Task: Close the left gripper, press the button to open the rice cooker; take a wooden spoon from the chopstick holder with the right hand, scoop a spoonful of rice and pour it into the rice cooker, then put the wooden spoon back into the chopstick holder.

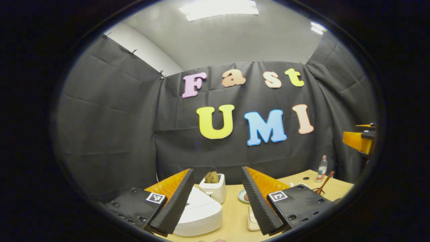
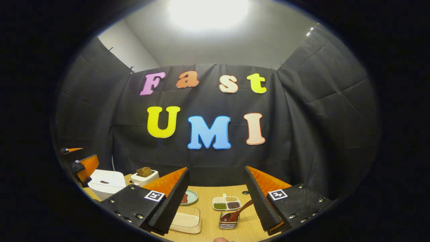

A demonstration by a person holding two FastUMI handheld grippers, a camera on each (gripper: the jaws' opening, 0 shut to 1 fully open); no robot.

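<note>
A white rice cooker (image 1: pixel 198 211) sits with its lid down just below my left gripper (image 1: pixel 217 171), whose fingers stand wide apart with nothing between them. The right gripper view has the cooker (image 2: pixel 105 183) at far left, with the left gripper (image 2: pixel 79 164) beside it. My right gripper (image 2: pixel 216 169) is open and empty above the table. Under it a wooden spoon (image 2: pixel 235 213) leans in a small metal chopstick holder (image 2: pixel 229 224). A clear box of rice (image 2: pixel 186 220) lies to the left of the holder. The spoon (image 1: pixel 325 183) also shows far right in the left gripper view.
A white toaster (image 1: pixel 213 188) with bread stands behind the cooker. A small plate (image 2: pixel 189 196) and a divided dish of beans (image 2: pixel 226 202) lie mid-table. A bottle (image 1: pixel 321 168) stands at the back right. The tabletop (image 2: pixel 208 215) is light wood.
</note>
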